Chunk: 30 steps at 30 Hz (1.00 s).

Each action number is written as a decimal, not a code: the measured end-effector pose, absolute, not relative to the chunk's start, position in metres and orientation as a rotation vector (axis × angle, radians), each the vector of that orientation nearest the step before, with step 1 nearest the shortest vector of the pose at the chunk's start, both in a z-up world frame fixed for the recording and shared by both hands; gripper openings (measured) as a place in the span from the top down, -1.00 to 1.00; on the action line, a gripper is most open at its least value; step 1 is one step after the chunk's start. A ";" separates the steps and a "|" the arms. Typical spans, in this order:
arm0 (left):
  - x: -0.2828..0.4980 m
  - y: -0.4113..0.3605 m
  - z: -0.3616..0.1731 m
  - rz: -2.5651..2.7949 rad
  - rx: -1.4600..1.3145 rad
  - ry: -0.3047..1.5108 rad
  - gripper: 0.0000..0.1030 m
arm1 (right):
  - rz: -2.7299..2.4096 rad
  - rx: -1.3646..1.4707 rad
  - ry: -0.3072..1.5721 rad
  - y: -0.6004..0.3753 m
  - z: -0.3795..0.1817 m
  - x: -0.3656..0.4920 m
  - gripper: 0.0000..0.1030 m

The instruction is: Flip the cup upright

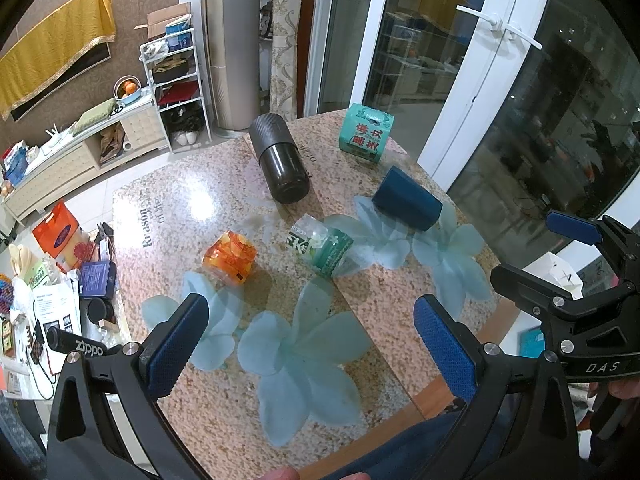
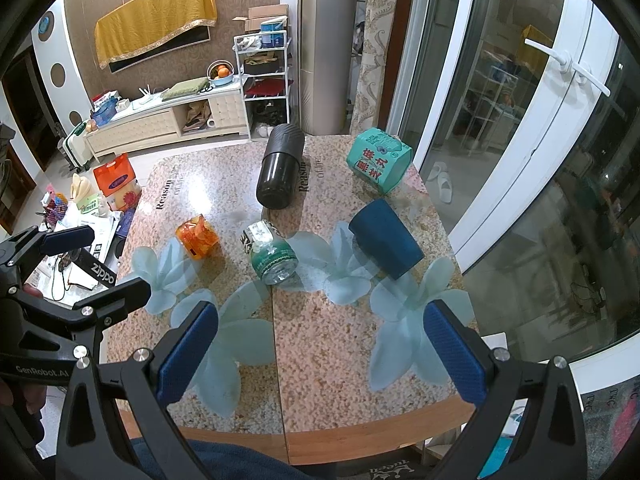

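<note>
A dark blue cup lies on its side at the right of the table; it also shows in the right wrist view. My left gripper is open and empty, held above the near edge, well short of the cup. My right gripper is open and empty above the near edge, the cup ahead and slightly right. The right gripper shows at the right of the left wrist view, and the left gripper at the left of the right wrist view.
A black flask lies at the back centre. A teal box sits back right, an orange container and a green jar lie mid-table. A cluttered side table stands left; glass doors are right.
</note>
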<state>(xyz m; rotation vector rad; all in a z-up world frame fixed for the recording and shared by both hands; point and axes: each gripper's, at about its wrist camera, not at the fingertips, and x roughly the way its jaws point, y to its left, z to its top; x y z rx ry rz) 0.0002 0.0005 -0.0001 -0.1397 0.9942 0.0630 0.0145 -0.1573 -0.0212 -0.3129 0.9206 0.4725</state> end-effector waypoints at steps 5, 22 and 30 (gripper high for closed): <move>0.000 0.001 0.000 0.062 -0.141 0.993 -1.00 | 0.473 -0.313 0.921 -0.157 -0.023 0.014 -1.00; 0.030 0.001 -0.023 0.030 -0.193 1.029 -1.00 | 0.461 -0.354 1.006 -0.165 -0.041 0.041 -1.00; 0.057 -0.006 -0.029 0.015 -0.196 1.040 -1.00 | 0.485 -0.376 1.048 -0.176 -0.046 0.073 -1.00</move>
